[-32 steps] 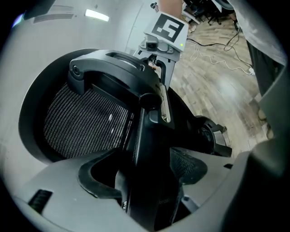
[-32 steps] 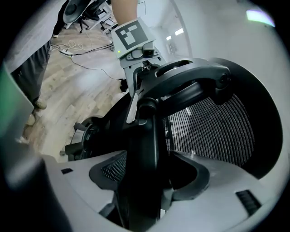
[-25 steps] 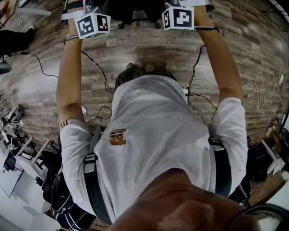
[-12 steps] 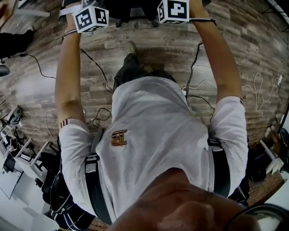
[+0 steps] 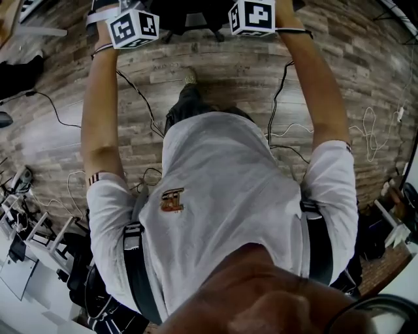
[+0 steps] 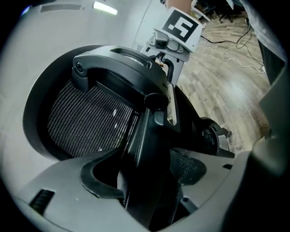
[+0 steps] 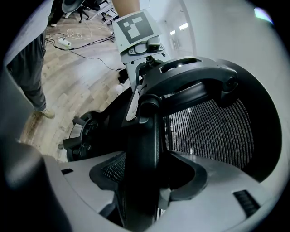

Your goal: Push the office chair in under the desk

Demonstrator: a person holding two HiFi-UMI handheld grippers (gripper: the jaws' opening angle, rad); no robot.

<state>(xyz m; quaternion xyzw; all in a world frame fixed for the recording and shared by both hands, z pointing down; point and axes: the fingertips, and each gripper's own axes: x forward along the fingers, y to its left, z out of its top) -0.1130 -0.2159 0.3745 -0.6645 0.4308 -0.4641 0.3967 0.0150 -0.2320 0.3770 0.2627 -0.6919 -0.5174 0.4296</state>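
While the torso hogs the middle of the head view, floor point(image 5: 222, 65): wood-look planks all round, basically the whole backdrop.
Person point(image 5: 228, 196): white shirt, dark harness straps, both bare arms stretched out to the far edge. One shoe point(image 5: 190, 75) is planted out ahead, just near of the chair.
White furniture point(image 5: 29, 254): near-left corner, pale legs with dark gear bunched round it. Can't tell what it is exactly, and it's well apart from the chair.
Cables point(image 5: 140, 98): thin black ones snake over the planks left and right of the person, under the arms. Paler loops lie further right.
Power strip point(image 7: 63, 43): white, on the floor by some cables in the right gripper view.
Office chair point(image 5: 189, 13): black, at the far edge of the head view between the two marker cubes. It has a mesh back point(image 7: 213, 127), an arched top bar point(image 6: 118, 68) and the base point(image 7: 81, 136) low over the planks. No idea what's beyond it.
Left claw point(image 6: 147, 190): jaws closed in on the upright edge of the chair's back frame, which runs right up between them.
Right claw point(image 7: 142, 186): same deal on the other edge, frame pinched between the jaws.
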